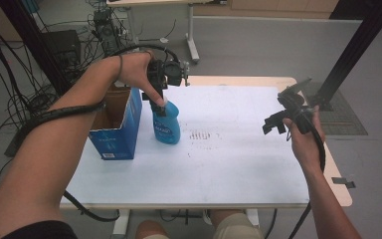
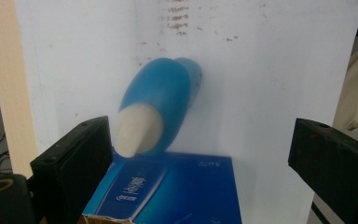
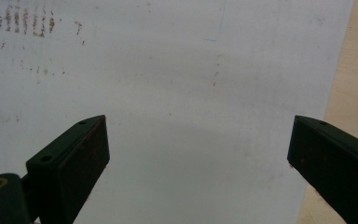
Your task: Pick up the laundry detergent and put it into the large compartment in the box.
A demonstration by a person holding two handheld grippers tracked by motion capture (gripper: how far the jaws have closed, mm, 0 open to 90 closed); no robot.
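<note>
Hovering over the bottle (image 1: 167, 124), the left gripper (image 2: 200, 154) has its jaws spread wide, the white cap (image 2: 137, 128) near one jaw, untouched. Upright on the white table (image 1: 229, 154), the bottle stands just beside an open blue box (image 1: 119, 124). Well apart, the right gripper (image 3: 198, 158) is spread too, holding nothing.

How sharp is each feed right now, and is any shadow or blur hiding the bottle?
High view: evenly lit, the blue bottle reads clearly beside the box. Left gripper view: the bottle's white cap is soft, its outline still plain. Right gripper view: a broad soft shadow falls on the white table top between the open jaws.
</note>
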